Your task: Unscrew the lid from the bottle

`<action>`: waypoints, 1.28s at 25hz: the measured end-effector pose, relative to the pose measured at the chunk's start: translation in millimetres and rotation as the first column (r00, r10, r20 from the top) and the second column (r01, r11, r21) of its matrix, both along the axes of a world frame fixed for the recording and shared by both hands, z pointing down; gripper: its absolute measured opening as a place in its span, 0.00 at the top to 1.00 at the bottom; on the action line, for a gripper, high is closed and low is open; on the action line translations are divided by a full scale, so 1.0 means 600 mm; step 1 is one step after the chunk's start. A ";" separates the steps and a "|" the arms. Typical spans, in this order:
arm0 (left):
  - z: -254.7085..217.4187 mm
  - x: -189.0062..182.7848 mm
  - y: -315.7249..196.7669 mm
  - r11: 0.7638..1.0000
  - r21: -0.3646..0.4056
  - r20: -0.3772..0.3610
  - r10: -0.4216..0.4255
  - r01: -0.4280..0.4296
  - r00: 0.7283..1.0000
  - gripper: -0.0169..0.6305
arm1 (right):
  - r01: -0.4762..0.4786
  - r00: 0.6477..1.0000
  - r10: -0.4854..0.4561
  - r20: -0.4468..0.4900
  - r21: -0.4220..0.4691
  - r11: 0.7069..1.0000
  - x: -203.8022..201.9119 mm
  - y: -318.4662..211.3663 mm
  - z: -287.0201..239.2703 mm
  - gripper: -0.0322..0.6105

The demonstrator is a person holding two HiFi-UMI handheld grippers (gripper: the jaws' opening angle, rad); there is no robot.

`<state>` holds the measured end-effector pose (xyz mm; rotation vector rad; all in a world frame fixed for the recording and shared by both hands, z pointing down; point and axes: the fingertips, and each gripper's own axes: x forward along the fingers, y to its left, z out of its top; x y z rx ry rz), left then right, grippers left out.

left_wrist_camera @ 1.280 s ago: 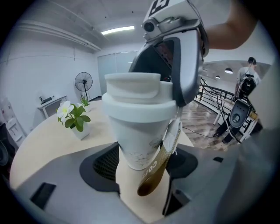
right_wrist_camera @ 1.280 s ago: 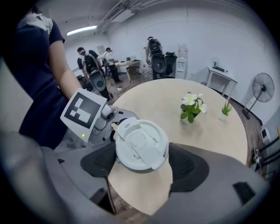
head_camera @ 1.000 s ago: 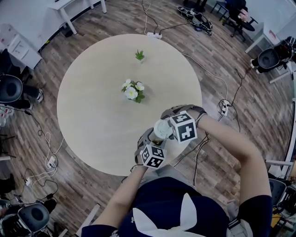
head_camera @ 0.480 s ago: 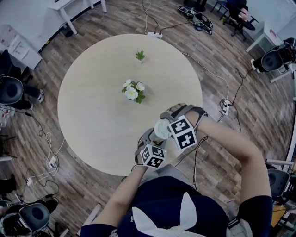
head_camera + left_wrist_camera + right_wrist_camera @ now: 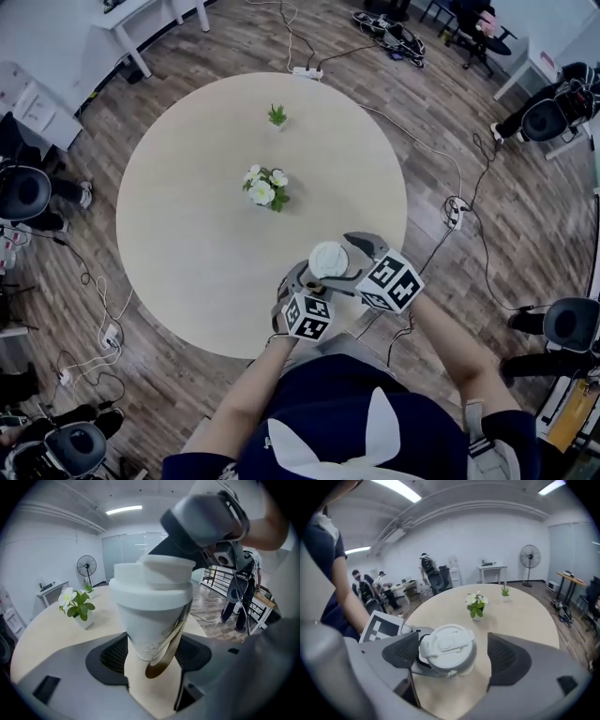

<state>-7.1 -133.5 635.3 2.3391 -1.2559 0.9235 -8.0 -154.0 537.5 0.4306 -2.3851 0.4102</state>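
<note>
A white bottle point(image 5: 149, 620) with a white lid point(image 5: 328, 260) is held upright over the near edge of the round table point(image 5: 187, 225). My left gripper point(image 5: 312, 279) is shut on the bottle's body, and a brown woven strap point(image 5: 164, 656) hangs from the bottle between the pads. My right gripper point(image 5: 450, 656) has just been opening. Its jaws stand wide on either side of the lid point(image 5: 447, 646), with a gap on each side. One of its fingers point(image 5: 201, 522) shows above and behind the lid in the left gripper view.
A pot of white flowers point(image 5: 265, 187) stands mid-table and a small green plant point(image 5: 277, 115) at the far side. Cables and a power strip point(image 5: 454, 211) lie on the wood floor. Office chairs point(image 5: 21, 192) stand around the table.
The right gripper has rolled and swung to the lid's right, its marker cube now lower right. Its jaws have come off the lid. The left gripper and bottle stayed put.
</note>
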 end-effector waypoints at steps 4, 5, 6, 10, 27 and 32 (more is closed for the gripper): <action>0.000 -0.002 0.002 1.000 -0.003 0.002 0.001 -0.001 1.000 0.51 | -0.224 0.972 0.227 0.068 -0.048 0.974 -0.003 -0.001 0.006 0.25; 0.000 -0.002 0.003 1.000 -0.004 0.002 0.002 -0.002 1.000 0.51 | -0.261 0.961 0.266 0.081 -0.069 0.963 -0.007 0.001 0.007 0.25; 0.001 -0.002 0.004 1.000 -0.004 0.003 0.003 -0.003 1.000 0.51 | -0.293 0.950 0.301 0.089 -0.086 0.952 -0.010 0.003 0.008 0.25; 0.001 -0.002 0.003 1.000 -0.005 0.005 0.004 -0.004 1.000 0.51 | -0.384 0.921 0.387 0.041 -0.066 0.921 -0.015 -0.005 0.020 0.27; 0.001 -0.001 0.000 1.000 -0.012 0.007 0.017 -0.017 1.000 0.51 | 0.118 0.985 -0.126 -0.119 -0.069 0.991 -0.028 0.008 0.033 0.28; 0.002 0.002 0.002 1.000 -0.013 0.009 0.019 -0.019 1.000 0.51 | 0.279 0.937 -0.295 -0.188 -0.106 0.954 -0.027 0.018 0.038 0.28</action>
